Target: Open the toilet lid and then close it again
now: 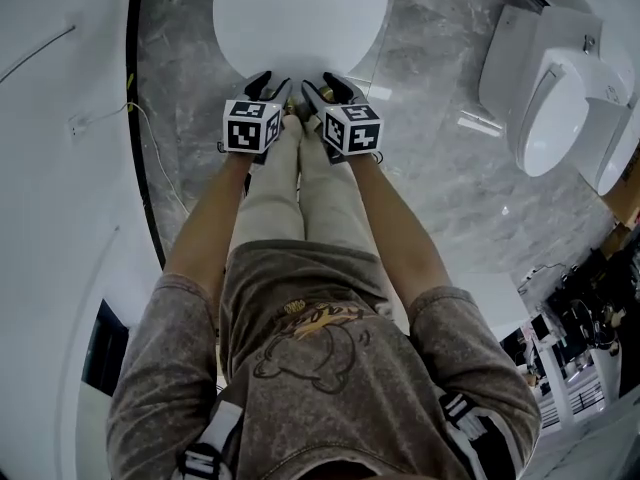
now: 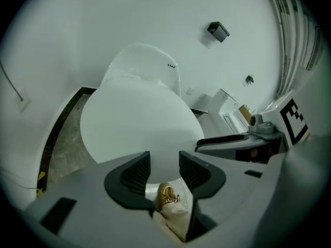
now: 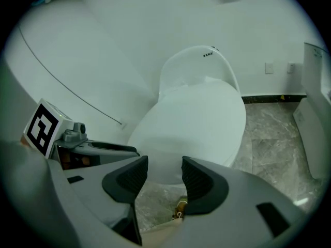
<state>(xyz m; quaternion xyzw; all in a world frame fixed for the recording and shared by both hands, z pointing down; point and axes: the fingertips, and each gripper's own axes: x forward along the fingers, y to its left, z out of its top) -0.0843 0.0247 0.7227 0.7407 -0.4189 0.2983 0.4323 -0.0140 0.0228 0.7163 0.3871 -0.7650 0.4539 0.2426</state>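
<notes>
The white toilet stands with its lid (image 1: pixel 300 18) down, at the top middle of the head view. My left gripper (image 1: pixel 268 86) and right gripper (image 1: pixel 322 88) hang side by side just in front of the lid's near edge, above the person's knees. Both are open and hold nothing. In the left gripper view the closed lid (image 2: pixel 134 123) fills the space beyond the open left gripper (image 2: pixel 164 170). From the right gripper view the same lid (image 3: pixel 196 123) lies past the open right gripper (image 3: pixel 164 175). I cannot tell whether either gripper touches the lid.
A second white fixture (image 1: pixel 560 108) stands to the right on the grey marble floor (image 1: pixel 440 168). A curved white wall (image 1: pixel 60 168) with a thin cable runs along the left. The person's legs and golden shoes (image 2: pixel 168 195) are under the grippers.
</notes>
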